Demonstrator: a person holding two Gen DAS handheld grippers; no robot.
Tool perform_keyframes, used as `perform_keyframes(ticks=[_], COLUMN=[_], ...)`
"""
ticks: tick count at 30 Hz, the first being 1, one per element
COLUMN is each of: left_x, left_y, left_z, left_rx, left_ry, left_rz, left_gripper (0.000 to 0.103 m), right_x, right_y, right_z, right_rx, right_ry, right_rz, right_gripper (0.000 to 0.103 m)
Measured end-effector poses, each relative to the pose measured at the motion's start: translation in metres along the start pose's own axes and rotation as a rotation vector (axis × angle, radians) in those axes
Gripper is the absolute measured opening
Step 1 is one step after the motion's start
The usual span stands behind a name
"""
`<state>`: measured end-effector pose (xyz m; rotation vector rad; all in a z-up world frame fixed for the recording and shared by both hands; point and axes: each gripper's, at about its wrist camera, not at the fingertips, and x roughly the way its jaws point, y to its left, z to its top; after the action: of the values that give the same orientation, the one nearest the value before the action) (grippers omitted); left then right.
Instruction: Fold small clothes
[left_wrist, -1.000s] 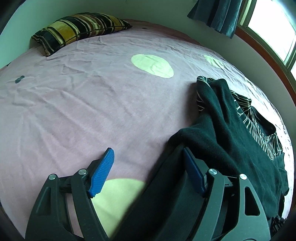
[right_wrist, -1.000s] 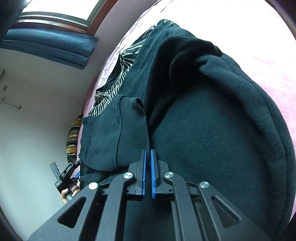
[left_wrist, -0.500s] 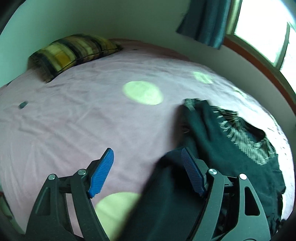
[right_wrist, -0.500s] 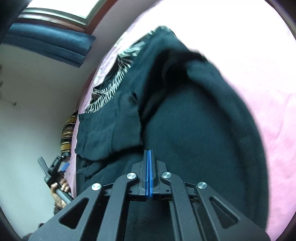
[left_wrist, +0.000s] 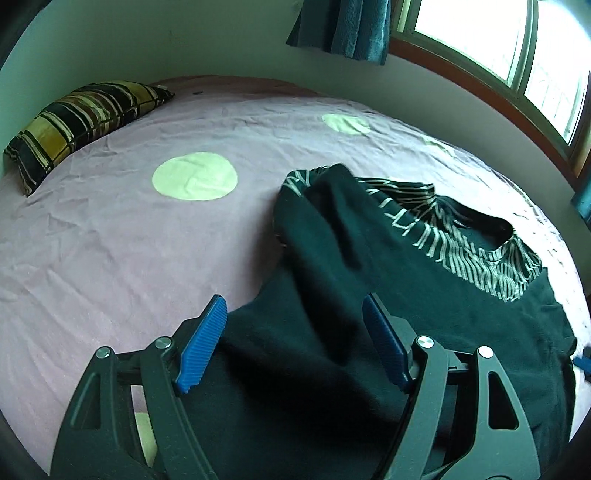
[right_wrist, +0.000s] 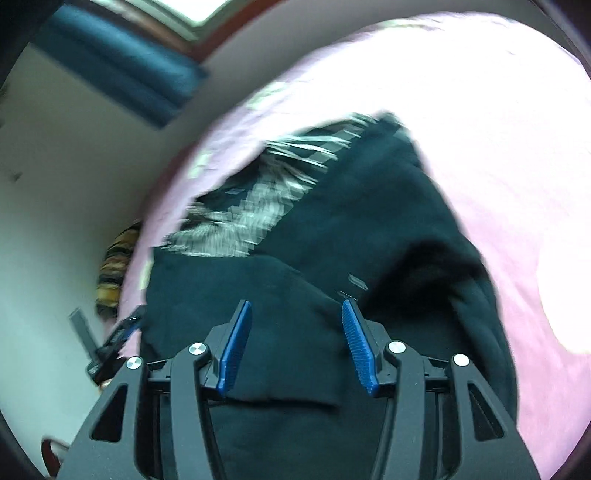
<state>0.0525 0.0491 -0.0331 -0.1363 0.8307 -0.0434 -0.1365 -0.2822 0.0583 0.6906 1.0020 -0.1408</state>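
Step in hand: a fold of the dark garment (left_wrist: 424, 302) judged just laid; cloth being let go by the right tool (right_wrist: 295, 343).
Right tool: jaws opening; dark cloth seen between and below the blue pads (right_wrist: 236, 343), not pressed by them; nothing held.
Left tool (left_wrist: 295, 343): jaws stood wide; garment lying under and between them, no pinch seen; nothing held.
Garment position: spread on the bed (left_wrist: 129, 240), toward the window side; one dark fold laid lengthwise over the body; white-striped panel (left_wrist: 472, 243) exposed at the far end.
Fold state: judged part-done; outline uneven, a thick ridge left along one edge.
Next move calls for: a fresh grip on an edge or corner with each tool, cloth drawn taut, then carried across so the edges meet.
Count, garments: one told apart; whether the striped part is a second piece cannot be told.
Count, tools: two.
Count, pillows: one, striped pillow (left_wrist: 81, 114), at the far corner.
Count, pale round patches (left_wrist: 195, 176) on the bed cover: at least three seen.
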Motion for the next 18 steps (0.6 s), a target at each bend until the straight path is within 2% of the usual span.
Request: perform_keyframes(ticks=[3, 6, 8, 9, 12, 15, 18], left_x=[0.004, 0.007, 0.009, 0.01, 0.013, 0.013, 0.011], left_y=[0.008, 0.012, 0.014, 0.015, 0.023, 0.028, 0.028], left_z=[0.001, 0.0, -0.003, -0.004, -0.005, -0.005, -0.006], left_rx=[-0.032, -0.045, -0.052, -0.059, -0.095, -0.126, -0.13], left_ry=[0.001, 0.009, 0.021, 0.025, 0.039, 0.042, 0.032], left_rz=[-0.006, -0.009, -0.003, -0.004, -0.008, -0.023, -0.025], left_gripper=[0.076, 0.076, 0.076, 0.077, 0.081, 0.081, 0.081], right_x=[0.008, 0.018, 0.022, 0.027, 0.026, 0.002, -0.016], right_y=[-0.024, -0.034, -0.032, -0.032, -0.026, -0.016, -0.013], right_z=[-0.018, -0.027, -0.026, -0.026, -0.032, -0.037, -0.043], right_rx=[0.087, 0.144, 0.124, 0.115, 0.083, 0.049, 0.025], right_ry=[0.039, 0.04, 0.032, 0.051, 0.084, 0.037, 0.008], right_rz=[-0.005, 0.083, 0.098, 0.09, 0.099, 0.138, 0.133], right_gripper=[0.051, 0.053, 0.037, 0.018, 0.008, 0.006, 0.006])
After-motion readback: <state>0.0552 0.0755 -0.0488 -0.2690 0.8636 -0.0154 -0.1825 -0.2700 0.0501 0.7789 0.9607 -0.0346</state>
